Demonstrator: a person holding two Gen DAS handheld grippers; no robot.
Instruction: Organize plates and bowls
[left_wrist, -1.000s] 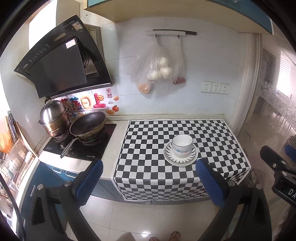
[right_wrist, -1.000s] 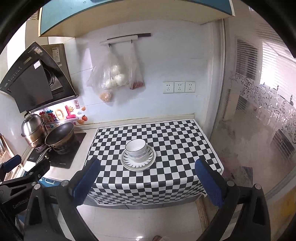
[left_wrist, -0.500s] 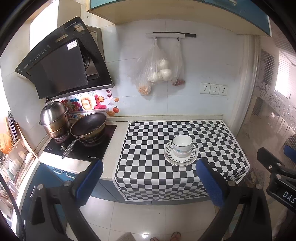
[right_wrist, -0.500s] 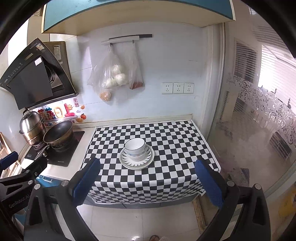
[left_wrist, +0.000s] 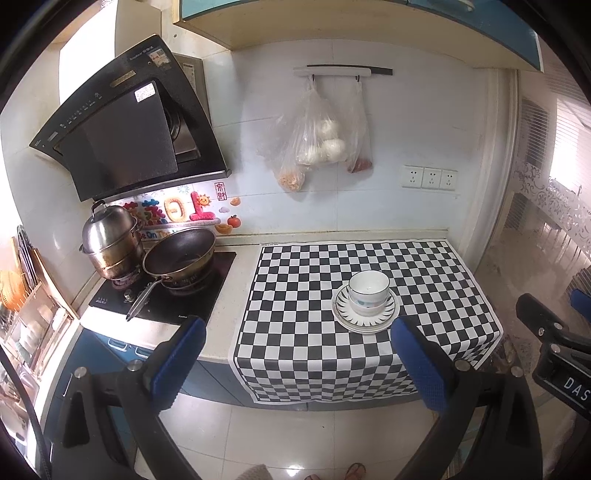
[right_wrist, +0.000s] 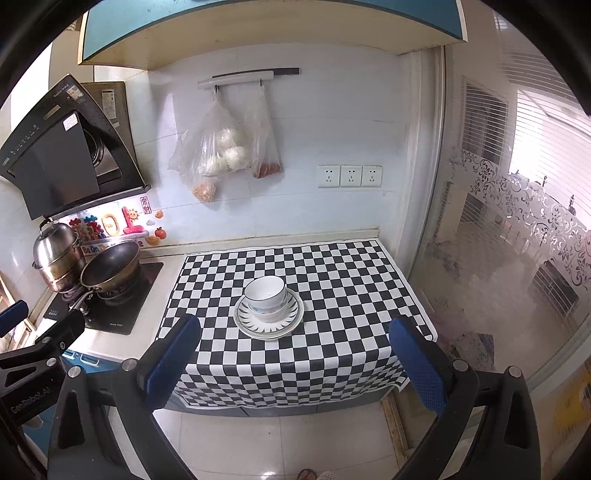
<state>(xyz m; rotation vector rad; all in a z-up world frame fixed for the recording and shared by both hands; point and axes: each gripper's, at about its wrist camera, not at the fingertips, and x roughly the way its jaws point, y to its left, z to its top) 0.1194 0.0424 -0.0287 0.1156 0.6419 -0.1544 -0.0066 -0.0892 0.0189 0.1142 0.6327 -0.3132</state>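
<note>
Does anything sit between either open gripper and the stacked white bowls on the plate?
Nothing visible does. The stacked white bowls rest on the patterned white plate on the black-and-white checkered cloth, which is bare around them, ahead of the left gripper and right gripper.

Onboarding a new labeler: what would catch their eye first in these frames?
First the black-and-white checkered cloth over the counter, with white bowls stacked on a patterned plate at its middle. Next, the clear bags hanging from the wall rail, and the dark pan beside a steel pot on the stove at left. Both hand-held grippers hover open, away from the counter.
</note>
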